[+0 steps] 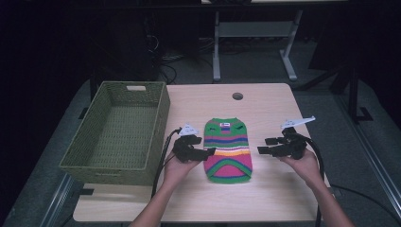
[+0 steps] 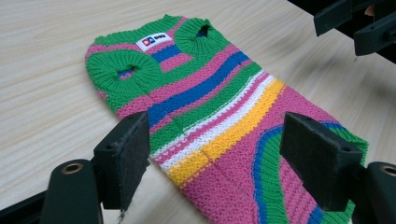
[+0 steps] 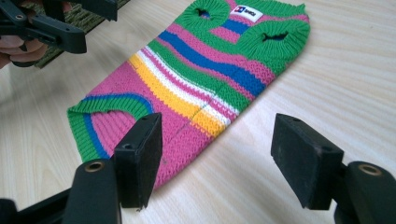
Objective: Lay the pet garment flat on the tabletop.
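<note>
The small striped knitted sweater (image 1: 227, 150), banded in green, pink, blue, white and yellow, is lying flat and fully spread on the pale wooden table (image 1: 265, 198), directly between the two tongs. The left tongs (image 1: 208, 152) are hovering at the garment's left edge, jaws spread wide and gripping nothing; in the left gripper view the sweater (image 2: 219, 121) is passing between and beyond the open pads, which are standing clear above the knit as far as can be judged. The right tongs (image 1: 263, 145) are hanging just beside the right edge, likewise wide and empty, with the sweater (image 3: 196, 88) ahead and a strip of bare table under the jaws. The green woven rectangular basket (image 1: 142, 142) is sitting beyond the left tongs, on the side away from the garment, with nothing visible inside. Assessment: work is at its opening stage; no fold is showing, no edge is lifted, and no grasp is made. Taking hold, any folding, and probable placing in the basket all appear outstanding.
</note>
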### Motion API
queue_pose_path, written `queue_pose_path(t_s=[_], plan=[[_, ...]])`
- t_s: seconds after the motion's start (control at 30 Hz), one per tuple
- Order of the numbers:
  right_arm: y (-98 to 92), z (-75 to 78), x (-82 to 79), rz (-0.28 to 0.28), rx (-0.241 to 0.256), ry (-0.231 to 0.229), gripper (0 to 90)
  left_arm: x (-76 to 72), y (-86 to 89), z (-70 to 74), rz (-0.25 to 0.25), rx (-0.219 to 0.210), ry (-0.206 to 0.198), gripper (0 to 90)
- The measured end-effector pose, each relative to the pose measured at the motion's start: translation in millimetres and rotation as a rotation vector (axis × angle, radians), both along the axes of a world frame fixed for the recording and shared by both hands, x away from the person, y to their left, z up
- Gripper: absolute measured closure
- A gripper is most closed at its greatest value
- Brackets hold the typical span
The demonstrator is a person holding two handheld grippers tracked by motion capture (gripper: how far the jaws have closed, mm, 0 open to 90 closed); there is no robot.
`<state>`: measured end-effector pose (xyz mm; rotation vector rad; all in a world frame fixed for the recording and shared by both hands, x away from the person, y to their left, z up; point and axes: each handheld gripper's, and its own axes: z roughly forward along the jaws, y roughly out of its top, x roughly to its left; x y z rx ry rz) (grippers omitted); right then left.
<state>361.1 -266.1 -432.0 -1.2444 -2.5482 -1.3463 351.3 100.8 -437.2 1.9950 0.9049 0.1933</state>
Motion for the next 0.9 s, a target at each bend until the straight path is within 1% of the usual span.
queue_pose_path(t_s=[0.07, 0.13, 0.23, 0.33, 0.37, 0.43, 0.5, 0.57, 0.6, 0.67, 0.7, 0.83, 0.9], plan=[[-2.0, 0.8, -1.6, -0.005, 0.006, 0.010, 32.6, -1.6, -1.9, -0.4, -0.010, 0.006, -0.004, 23.3], [-3.6, 1.6, -4.5, -0.006, 0.018, -0.006, 32.7, -3.7, -3.4, 0.7, -0.021, 0.003, -0.008, 23.3], [-5.0, 1.4, -9.0, 0.000, 0.014, -0.005, 32.4, -7.5, -6.2, 3.0, -0.032, -0.003, -0.015, 23.3], [-8.3, -0.5, -13.0, -0.002, 0.011, -0.018, 32.3, -12.4, -7.8, 4.0, -0.038, -0.010, -0.028, 23.3], [-9.9, -1.3, -14.3, -0.004, 0.009, -0.014, 31.9, -13.9, -7.8, 3.8, -0.042, -0.011, -0.031, 23.3], [-12.6, -2.6, -15.9, -0.006, 0.007, -0.005, 31.4, -16.9, -7.5, 2.4, -0.046, -0.012, -0.029, 23.3], [-15.6, -3.4, -18.7, -0.010, 0.009, -0.016, 31.6, -18.8, -6.7, 0.3, -0.053, -0.010, -0.020, 23.3], [-18.0, -3.6, -21.3, -0.011, 0.018, -0.009, 31.6, -20.3, -5.7, -1.4, -0.057, 0.003, -0.014, 23.0], [-19.0, -3.5, -22.6, -0.011, 0.019, -0.016, 31.6, -21.3, -5.3, -1.9, -0.056, 0.004, -0.013, 22.1], [-21.3, -2.7, -25.6, -0.012, 0.022, -0.022, 31.6, -24.0, -4.3, -2.8, -0.054, -0.003, -0.013, 21.8], [-22.5, -2.7, -26.9, -0.012, 0.024, -0.027, 31.5, -25.0, -3.8, -2.9, -0.059, 0.000, -0.014, 21.8], [-26.7, -2.6, -31.1, -0.019, 0.015, -0.021, 30.8, -28.7, -1.8, -2.6, -0.064, 0.000, -0.017, 21.8], [-28.5, -2.9, -33.1, -0.023, 0.021, -0.028, 30.8, -30.8, -0.7, -1.5, -0.063, -0.001, -0.019, 21.9]])
